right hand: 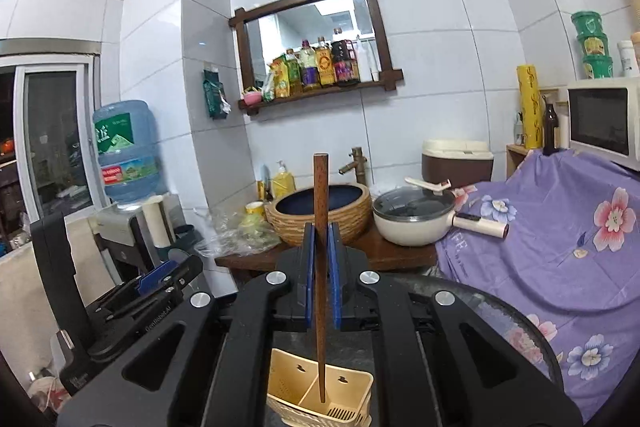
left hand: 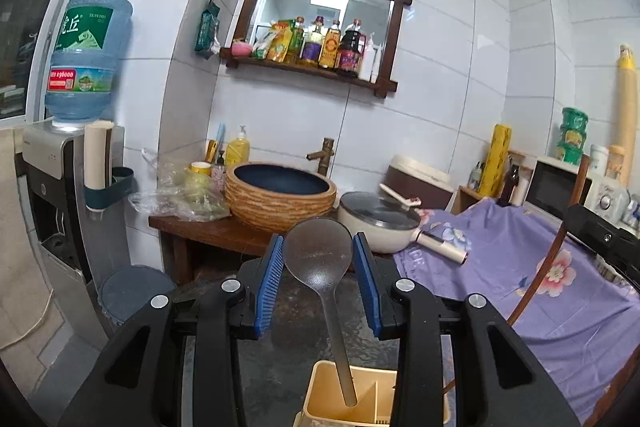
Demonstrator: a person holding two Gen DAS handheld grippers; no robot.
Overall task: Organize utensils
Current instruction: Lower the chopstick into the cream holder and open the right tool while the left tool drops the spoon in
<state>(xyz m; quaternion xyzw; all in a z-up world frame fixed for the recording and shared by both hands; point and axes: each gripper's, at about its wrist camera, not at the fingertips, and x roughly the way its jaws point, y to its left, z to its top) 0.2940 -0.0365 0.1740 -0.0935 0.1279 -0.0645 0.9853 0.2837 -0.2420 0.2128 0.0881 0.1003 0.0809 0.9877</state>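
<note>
My left gripper (left hand: 318,239) is shut on the bowl of a translucent grey spoon (left hand: 316,263), one blue pad on each side. The spoon stands upright, bowl up, and its handle reaches down into the left compartment of a beige slotted utensil holder (left hand: 320,379) below. My right gripper (right hand: 321,227) is shut on a brown wooden chopstick (right hand: 320,187) that stands upright. Its lower tip is inside the same holder (right hand: 286,375), near the divider. The left gripper (right hand: 160,277) also shows at the left of the right wrist view.
The holder stands on a dark round table (right hand: 500,311). Behind are a woven basin (left hand: 280,199) with a faucet, a lidded cream pan (left hand: 378,223), a purple floral cloth (right hand: 560,247), a microwave (right hand: 600,119), a water dispenser (left hand: 84,67) and a shelf of bottles (left hand: 316,47).
</note>
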